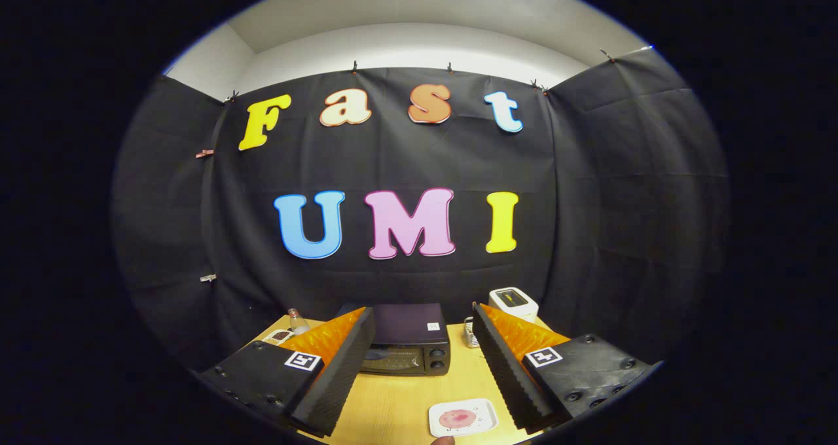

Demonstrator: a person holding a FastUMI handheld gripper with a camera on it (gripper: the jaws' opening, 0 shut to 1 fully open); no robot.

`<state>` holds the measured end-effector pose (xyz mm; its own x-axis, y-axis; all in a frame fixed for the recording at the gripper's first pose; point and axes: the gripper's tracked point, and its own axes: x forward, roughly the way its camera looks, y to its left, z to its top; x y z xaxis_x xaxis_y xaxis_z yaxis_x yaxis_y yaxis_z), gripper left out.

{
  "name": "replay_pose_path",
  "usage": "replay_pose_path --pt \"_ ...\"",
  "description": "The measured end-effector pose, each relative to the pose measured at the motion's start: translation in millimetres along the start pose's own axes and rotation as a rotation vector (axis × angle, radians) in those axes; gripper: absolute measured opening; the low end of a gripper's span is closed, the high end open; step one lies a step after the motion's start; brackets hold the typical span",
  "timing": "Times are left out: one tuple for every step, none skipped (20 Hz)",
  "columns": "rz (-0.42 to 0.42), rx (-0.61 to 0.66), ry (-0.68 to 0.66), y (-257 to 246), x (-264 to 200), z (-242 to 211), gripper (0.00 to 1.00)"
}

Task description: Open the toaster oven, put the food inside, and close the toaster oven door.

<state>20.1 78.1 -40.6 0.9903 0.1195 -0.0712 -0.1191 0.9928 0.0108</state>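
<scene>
1. While the gripper [422, 366] is held high above the wooden table [399, 406], its fingers are spread wide apart and nothing is gripped between them.
2. The toaster oven [407, 341] is seen beyond and between the fingers, at the back of the table, with its door shut.
3. The food, a reddish round piece, is seen on a small white plate [463, 417] just ahead of the fingers, nearer than the oven.
4. The opening step is judged not yet begun; the door handle cannot be made out clearly.
5. For the next move, the fingers would need to be lowered and brought forward to the top edge of the door, so that it can be pulled down.
6. A white appliance [514, 302] and a ribbed white object [470, 332] stand right of the oven; a small bottle [298, 320] stands to its left.
7. The plate lies in the approach path and is judged liable to be knocked.
</scene>
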Motion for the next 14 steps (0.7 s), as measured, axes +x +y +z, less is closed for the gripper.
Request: replay_pose_path --pt "0.013 0.003 0.020 8.7 8.9 -9.1 0.97" --pt "0.032 0.015 0.039 19.7 20.1 -18.7 0.97" --pt "0.043 0.026 0.061 28.2 31.1 -29.0 0.97" --pt "0.052 0.035 0.087 34.9 44.4 -41.7 0.97" --pt "0.056 0.042 0.114 40.2 56.7 -53.9 0.97" --pt "0.058 0.048 0.139 46.2 72.3 -69.1 0.97" --pt "0.055 0.048 0.163 50.4 86.2 -82.1 0.97" --pt "0.056 0.044 0.189 55.6 101.1 -96.9 0.97" --pt "0.058 0.040 0.217 60.4 114.8 -111.2 0.98" --pt "0.060 0.031 0.241 66.5 128.1 -127.0 0.98" --pt "0.061 0.025 0.265 71.5 139.8 -141.7 0.99" --pt "0.064 0.029 0.291 77.6 151.2 -156.0 0.99" --pt "0.062 0.033 0.310 82.4 161.1 -169.7 0.99" --pt "0.055 0.040 0.334 86.2 169.9 -184.6 0.99"
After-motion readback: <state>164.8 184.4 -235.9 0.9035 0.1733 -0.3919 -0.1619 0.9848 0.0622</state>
